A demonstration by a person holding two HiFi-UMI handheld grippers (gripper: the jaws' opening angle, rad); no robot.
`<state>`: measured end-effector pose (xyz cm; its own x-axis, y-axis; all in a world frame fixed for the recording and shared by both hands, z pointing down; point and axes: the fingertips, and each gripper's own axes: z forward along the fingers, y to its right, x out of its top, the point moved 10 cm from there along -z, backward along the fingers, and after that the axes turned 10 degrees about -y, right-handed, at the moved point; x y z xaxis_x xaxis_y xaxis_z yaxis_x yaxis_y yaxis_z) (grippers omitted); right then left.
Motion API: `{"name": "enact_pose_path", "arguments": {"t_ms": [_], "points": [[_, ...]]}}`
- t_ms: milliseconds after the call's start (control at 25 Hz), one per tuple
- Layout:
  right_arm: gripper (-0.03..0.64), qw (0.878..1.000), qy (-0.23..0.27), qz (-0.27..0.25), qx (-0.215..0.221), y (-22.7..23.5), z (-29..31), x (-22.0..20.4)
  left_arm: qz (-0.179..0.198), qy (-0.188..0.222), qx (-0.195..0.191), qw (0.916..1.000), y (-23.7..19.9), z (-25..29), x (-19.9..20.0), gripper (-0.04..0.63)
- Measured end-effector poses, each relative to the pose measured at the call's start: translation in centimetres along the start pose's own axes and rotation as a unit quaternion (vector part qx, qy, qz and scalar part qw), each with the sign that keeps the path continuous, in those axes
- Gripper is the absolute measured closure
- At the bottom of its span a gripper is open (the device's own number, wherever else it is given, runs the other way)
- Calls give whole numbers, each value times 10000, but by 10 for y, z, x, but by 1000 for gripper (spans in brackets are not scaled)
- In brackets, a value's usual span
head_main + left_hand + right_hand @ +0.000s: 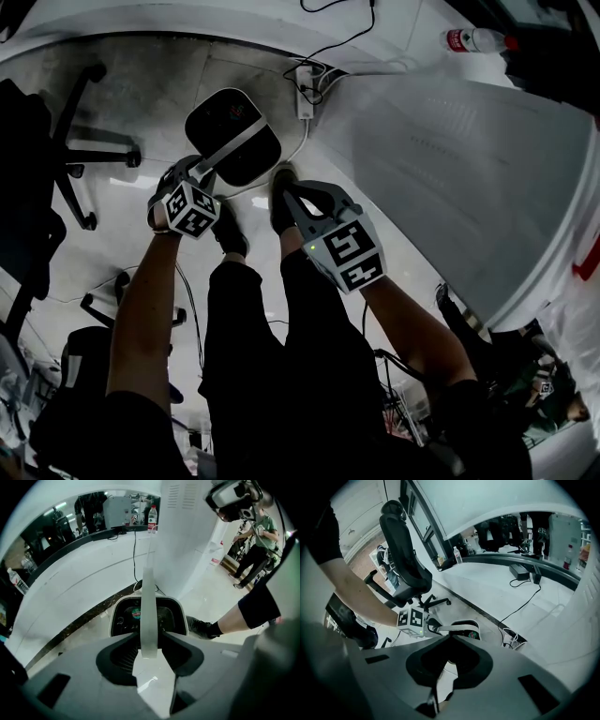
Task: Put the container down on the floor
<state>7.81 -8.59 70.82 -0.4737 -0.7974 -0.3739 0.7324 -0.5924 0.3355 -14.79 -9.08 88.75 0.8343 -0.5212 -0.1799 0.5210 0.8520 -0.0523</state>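
The container (246, 141) is a black box with a white rim and a white strap handle (232, 147); it stands on the pale floor in front of my feet. My left gripper (202, 171) is at the handle's near end. In the left gripper view the handle (149, 606) rises between the jaws of the left gripper (150, 652), which stand open, with floor showing beside the strap. My right gripper (280, 180) hangs just right of the container, shut and empty. In the right gripper view its tips (449, 641) meet, with the container (465, 627) beyond them.
A white curved counter (450, 159) runs along the right, with a water bottle (473, 39) on top. A power strip (305, 94) and cables lie on the floor behind the container. A black office chair (84, 141) stands at the left. My shoe (201, 627) is beside the container.
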Motion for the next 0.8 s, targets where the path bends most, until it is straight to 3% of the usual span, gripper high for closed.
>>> {"name": "enact_pose_path", "arguments": {"t_ms": [360,440,640,800], "points": [[607,9999,160,-52,0,-15,-9,18,-12,282,120,9995,-3,-29,-1,430],[607,9997,215,-84,-6,-18,-14,24,-240,367,111,9990,-4,-39,-3,430],[607,9993,315,-184,-30,-26,-31,35,-1216,581,-138,9908,11,-72,-14,431],[607,9990,360,-245,-47,-34,-51,42,-1462,933,142,9847,28,-109,-17,433]]}}
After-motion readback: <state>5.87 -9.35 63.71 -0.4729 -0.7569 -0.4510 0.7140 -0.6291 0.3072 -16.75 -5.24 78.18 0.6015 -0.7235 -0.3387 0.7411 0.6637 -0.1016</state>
